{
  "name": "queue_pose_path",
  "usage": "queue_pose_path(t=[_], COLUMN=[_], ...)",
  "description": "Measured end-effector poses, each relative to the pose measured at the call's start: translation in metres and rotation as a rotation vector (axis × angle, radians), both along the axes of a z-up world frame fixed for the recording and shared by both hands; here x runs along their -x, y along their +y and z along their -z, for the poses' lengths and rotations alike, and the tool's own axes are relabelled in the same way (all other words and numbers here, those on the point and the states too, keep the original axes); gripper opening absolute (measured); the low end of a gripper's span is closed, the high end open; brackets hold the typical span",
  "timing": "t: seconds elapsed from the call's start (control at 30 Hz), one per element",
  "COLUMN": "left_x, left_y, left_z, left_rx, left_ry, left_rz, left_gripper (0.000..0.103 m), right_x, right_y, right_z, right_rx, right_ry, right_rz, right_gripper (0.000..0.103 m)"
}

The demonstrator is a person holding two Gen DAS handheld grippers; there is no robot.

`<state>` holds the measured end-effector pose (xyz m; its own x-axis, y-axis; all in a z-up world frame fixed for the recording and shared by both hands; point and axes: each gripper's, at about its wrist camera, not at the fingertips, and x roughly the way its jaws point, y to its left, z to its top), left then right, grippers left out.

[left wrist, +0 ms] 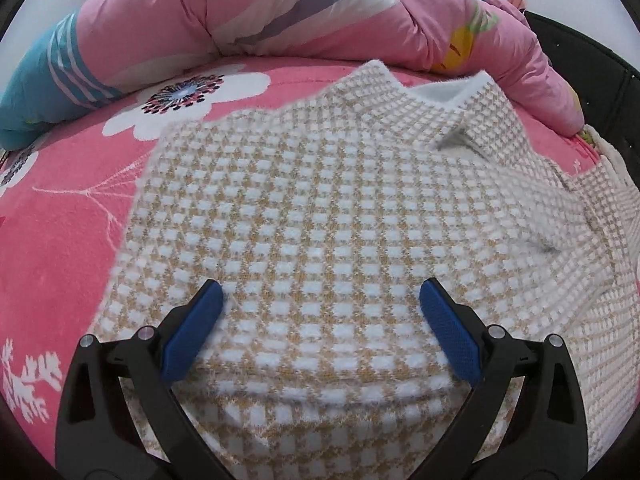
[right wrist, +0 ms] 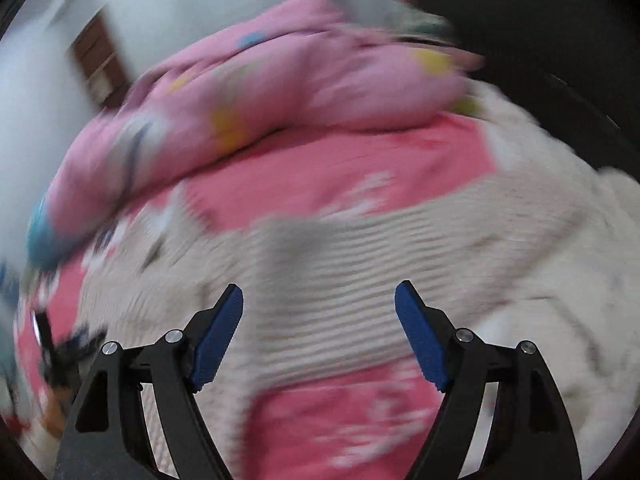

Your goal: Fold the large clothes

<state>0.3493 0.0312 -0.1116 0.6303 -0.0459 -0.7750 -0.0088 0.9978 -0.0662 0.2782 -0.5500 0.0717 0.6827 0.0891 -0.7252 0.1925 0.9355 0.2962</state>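
A large beige-and-white checked knit garment point(left wrist: 320, 208) lies partly folded on a pink flowered bedsheet point(left wrist: 60, 220). Its white collar point(left wrist: 444, 92) points to the far side and a sleeve runs off to the right. My left gripper point(left wrist: 320, 300) is open just above the folded near part, with its blue pads point(left wrist: 196, 336) apart and nothing between them. My right gripper point(right wrist: 319, 300) is open and empty above a stretch of the same garment point(right wrist: 360, 280). The right wrist view is heavily motion-blurred.
A rolled pink quilt point(left wrist: 280, 12) lies along the far side of the bed, with a blue striped pillow point(left wrist: 52, 80) at the far left. A dark object point(left wrist: 600, 80) stands beyond the bed's right edge. Pink sheet point(right wrist: 340, 420) shows below the right gripper.
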Motion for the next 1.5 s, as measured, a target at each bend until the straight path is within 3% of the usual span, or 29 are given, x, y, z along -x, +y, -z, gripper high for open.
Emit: queue_pose_path(t=[0.13,0.27,0.5,0.7,0.8,0.87,0.93,1.1,1.3,1.5], left_x=[0.004,0.004,0.006,0.007,0.007,0.007,0.007,0.007,0.008,0.009], left_y=[0.000,0.000,0.001,0.001,0.001,0.001,0.001,0.001,0.001,0.001], left_z=[-0.001,-0.001,0.000,0.000,0.000,0.000,0.000,0.000,0.000,0.000], left_rx=[0.004,-0.001,-0.001,0.000,0.002,0.001,0.001,0.005,0.007,0.009], left_ry=[-0.014,-0.012,-0.016,-0.018,-0.018,-0.018,-0.018,-0.036,-0.038,-0.042], left_rz=[0.001,0.000,0.000,0.000,0.000,0.000,0.000,-0.007,-0.007,-0.007], left_gripper=[0.096,0.096,0.096,0.096,0.096,0.096,0.096,0.096,0.096,0.096], right_x=[-0.001,-0.008,-0.038,-0.063,-0.065,-0.058,-0.053,-0.034,-0.010,0.003], right_y=[-0.095,-0.139,-0.167,-0.169,-0.166,-0.163,-0.156,-0.115,-0.043,0.040], right_z=[0.011,0.032,0.078,0.097,0.095,0.086,0.075,0.022,-0.063,-0.133], right_rx=[-0.134,-0.163,-0.284,-0.265,-0.219,-0.206,-0.179,-0.030,-0.018,-0.034], right_ry=[0.012,0.047,0.093,0.125,0.132,0.100,0.065,-0.038,-0.218,-0.330], right_rz=[0.227,0.344,0.423,0.443,0.441,0.428,0.407,0.307,0.117,-0.055], right_gripper=[0.076,0.073,0.060,0.052,0.039,0.025,0.021,0.019,0.017,0.017])
